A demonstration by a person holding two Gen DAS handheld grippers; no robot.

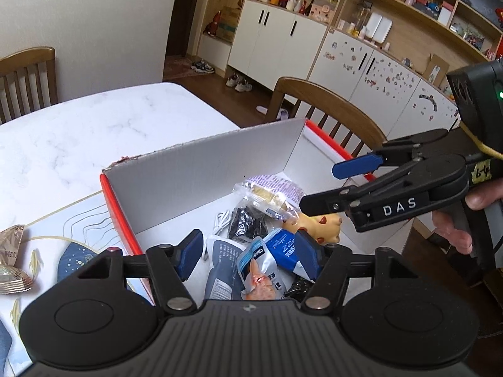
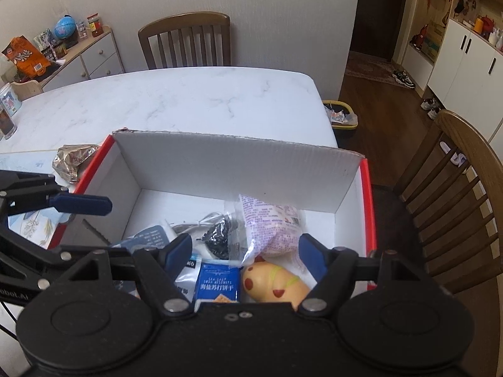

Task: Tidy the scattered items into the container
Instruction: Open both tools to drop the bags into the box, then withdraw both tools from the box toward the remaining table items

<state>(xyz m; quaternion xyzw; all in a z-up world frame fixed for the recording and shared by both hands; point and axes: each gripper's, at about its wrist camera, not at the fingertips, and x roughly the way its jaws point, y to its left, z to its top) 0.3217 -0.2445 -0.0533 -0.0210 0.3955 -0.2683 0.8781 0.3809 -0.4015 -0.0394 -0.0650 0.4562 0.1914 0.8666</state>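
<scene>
The left gripper [image 1: 250,251] hangs over the red box [image 1: 201,169], jaws open, holding nothing. The right gripper [image 2: 245,251] is open and empty too. Snack packs [image 2: 217,284] lie inside; a shiny wrapper [image 2: 74,160] sits outside at nine o'clock.

left tongs [image 1: 248,251] agape, right tongs [image 2: 245,253] agape

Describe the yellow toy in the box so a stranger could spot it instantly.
Find the red-edged cardboard box on the marble table. Among the snack packets at its near right end lies the yellow toy, the only smooth, rounded piece, marked with red spots.
</scene>
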